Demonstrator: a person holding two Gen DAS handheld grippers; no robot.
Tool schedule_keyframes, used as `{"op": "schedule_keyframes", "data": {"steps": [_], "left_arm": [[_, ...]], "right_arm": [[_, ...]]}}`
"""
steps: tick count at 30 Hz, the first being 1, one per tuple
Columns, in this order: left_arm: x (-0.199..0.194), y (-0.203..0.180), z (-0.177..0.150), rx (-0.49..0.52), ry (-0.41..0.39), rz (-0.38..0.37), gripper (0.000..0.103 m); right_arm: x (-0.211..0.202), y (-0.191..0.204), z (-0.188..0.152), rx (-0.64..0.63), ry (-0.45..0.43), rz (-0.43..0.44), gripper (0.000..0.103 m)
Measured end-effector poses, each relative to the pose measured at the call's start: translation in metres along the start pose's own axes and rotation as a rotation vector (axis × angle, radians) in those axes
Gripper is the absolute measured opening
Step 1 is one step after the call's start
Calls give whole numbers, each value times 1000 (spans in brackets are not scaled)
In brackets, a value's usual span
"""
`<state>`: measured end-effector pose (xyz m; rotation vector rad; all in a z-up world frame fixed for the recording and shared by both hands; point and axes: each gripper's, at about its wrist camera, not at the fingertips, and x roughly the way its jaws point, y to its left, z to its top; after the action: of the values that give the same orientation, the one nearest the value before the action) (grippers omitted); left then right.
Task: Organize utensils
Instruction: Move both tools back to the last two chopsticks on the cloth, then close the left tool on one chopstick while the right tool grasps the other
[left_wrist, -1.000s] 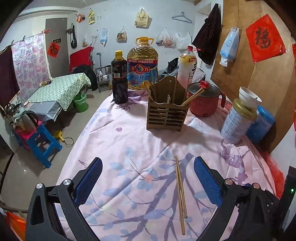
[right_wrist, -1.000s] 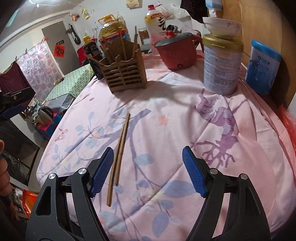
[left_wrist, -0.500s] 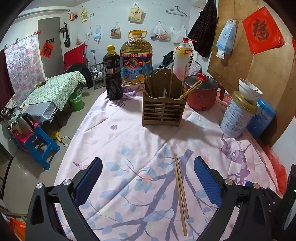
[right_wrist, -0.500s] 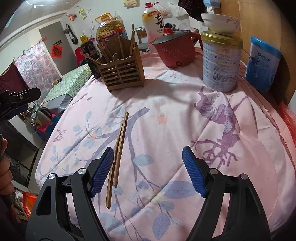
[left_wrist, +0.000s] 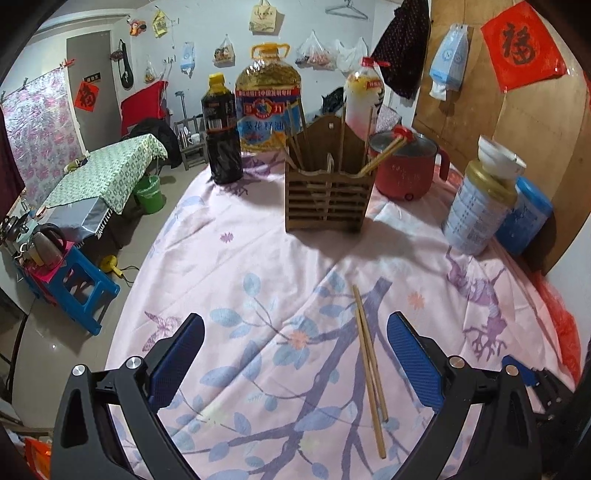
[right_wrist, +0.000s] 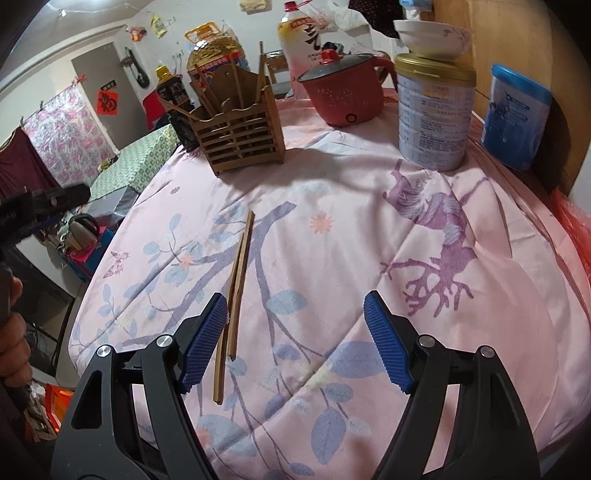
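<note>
a pair of chopsticks (left_wrist: 369, 369) is laid side by side on the pink flowered tablecloth (left_wrist: 258, 266), well short of the wooden holder (left_wrist: 327, 192), in which other chopsticks are stood upright. the left gripper (left_wrist: 295, 354) is held wide open and empty, the pair lying between its fingers. the right gripper (right_wrist: 295, 332) is likewise spread wide and empty, the pair lying just beside its left pad (right_wrist: 205, 345).

Chopsticks (left_wrist: 367, 365) on tablecloth (left_wrist: 258, 258), before holder (left_wrist: 327, 199).
</note>
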<state>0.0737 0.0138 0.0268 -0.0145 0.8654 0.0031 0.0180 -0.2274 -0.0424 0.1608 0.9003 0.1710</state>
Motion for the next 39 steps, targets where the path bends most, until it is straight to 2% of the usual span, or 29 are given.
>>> {"op": "schedule_keyframes", "data": {"steps": [3, 6, 9, 14, 19, 24, 26, 27, 29, 30, 31, 32, 33, 36, 39], "left_arm": [[19, 2, -16, 28, 30, 7, 97], [49, 5, -44, 65, 120, 34, 97], [66, 5, -71, 80, 202, -35, 97], [64, -18, -94, 217, 217, -145, 97], [70, -42, -108, 277, 271, -291, 97], [86, -68, -127, 365, 360, -333, 97], [93, -71, -133, 399, 367, -287, 97], [97, -72, -137, 421, 363, -240, 97], [95, -67, -137, 462, 309, -179, 98], [92, -60, -136, 487, 256, -105, 98], [93, -50, -135, 488, 226, -33, 98], [94, -41, -132, 474, 220, 7, 98], [99, -22, -125, 418, 235, 42, 97], [105, 16, -109, 287, 260, 64, 89], [101, 25, -102, 235, 248, 24, 83]], "right_arm": [[-4, -7, -2, 3, -20, -39, 75], [-6, -16, -6, 22, -17, -57, 75], [-5, -24, -13, 42, 4, -66, 75], [-6, -30, -21, 33, 29, -83, 75], [-4, -36, -26, 39, 43, -88, 75], [-5, -40, -29, 41, 45, -89, 75], [-4, -42, -30, 50, 45, -87, 75], [-4, -43, -30, 54, 46, -85, 75], [-3, -42, -30, 59, 45, -80, 75], [-3, -42, -30, 59, 43, -78, 75], [-2, -42, -30, 58, 41, -75, 75], [-1, -40, -29, 57, 39, -69, 75], [-1, -39, -29, 56, 38, -62, 75], [4, -32, -28, 38, 43, -23, 75], [13, -19, -27, 0, 63, 29, 74]]}}
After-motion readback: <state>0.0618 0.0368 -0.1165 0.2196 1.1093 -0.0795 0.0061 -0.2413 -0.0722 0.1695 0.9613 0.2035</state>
